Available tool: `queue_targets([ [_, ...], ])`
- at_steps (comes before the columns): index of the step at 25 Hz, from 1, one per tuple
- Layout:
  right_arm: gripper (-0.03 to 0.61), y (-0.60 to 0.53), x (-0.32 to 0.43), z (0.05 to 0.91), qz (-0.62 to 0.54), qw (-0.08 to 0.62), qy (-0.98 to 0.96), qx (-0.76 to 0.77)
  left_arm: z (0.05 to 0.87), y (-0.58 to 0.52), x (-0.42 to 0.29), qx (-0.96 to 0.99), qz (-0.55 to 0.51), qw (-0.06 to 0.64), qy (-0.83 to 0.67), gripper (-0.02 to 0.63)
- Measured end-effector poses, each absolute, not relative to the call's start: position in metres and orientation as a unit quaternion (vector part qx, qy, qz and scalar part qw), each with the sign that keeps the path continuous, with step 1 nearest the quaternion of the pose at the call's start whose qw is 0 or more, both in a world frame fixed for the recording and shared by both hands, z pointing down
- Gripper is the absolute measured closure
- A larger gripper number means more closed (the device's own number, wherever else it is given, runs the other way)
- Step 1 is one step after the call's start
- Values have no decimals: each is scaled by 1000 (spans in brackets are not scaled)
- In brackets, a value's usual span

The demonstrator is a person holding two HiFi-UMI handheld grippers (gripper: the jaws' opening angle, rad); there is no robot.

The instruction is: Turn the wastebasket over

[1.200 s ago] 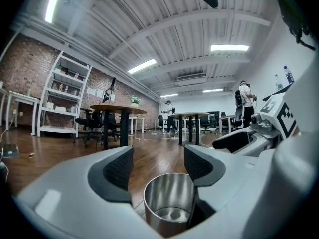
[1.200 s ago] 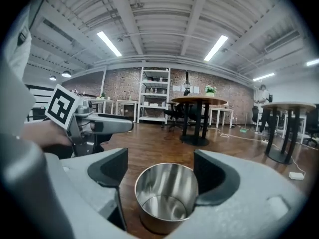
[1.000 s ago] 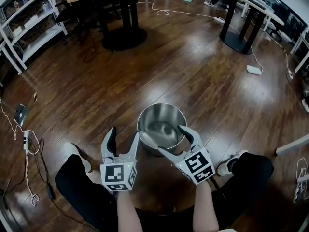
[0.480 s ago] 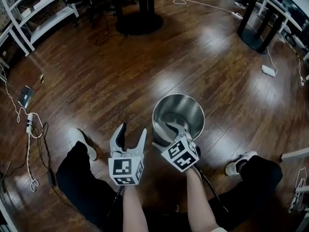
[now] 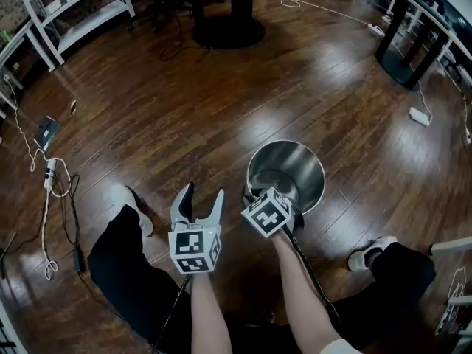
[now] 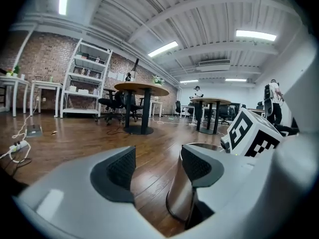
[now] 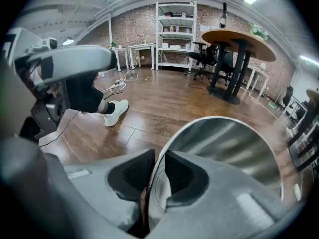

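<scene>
**Rim grip before the tip-over**

Left: your left gripper (image 5: 201, 196) hangs low over the wood floor (image 5: 184, 109). Its jaws are well apart, with only floorboards between the pads. The wastebasket (image 5: 295, 169) wall shows just past its right-hand jaw.

Centre: your right gripper (image 7: 159, 169) points steeply down, jaws closing on the near rim, one pad outside the wall and one inside.

Right: the wastebasket stands upright on the floor just ahead of you, mouth up, and looks empty.

Judging by its polish, the thin metal shell is stiff, probably light, and slick (a one-sided rim pinch may swivel as it tips). Bracing the outer wall lower down with your free gripper should steady the turn.
</scene>
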State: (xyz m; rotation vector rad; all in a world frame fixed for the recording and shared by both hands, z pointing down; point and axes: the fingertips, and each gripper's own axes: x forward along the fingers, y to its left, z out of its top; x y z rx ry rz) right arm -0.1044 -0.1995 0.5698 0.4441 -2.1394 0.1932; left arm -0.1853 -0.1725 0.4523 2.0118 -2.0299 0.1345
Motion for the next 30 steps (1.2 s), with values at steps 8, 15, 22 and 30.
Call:
queue_targets([
  [8,531,-189,-100,563,81,447,-872,182,468,-168,-179,692,58,170,-699,311],
  [15,523,-207,-85,510,99,353,-904,220,467,-169,-170,695,52,177,-695,313],
  [22,523,-220,-61,472,209,179,-943,185,461,-171,-158,706,58,170,-685,316],
  [30,505,-238,11,478,189,113,-952,211,476,-172,-142,715,73,183,-670,316],
])
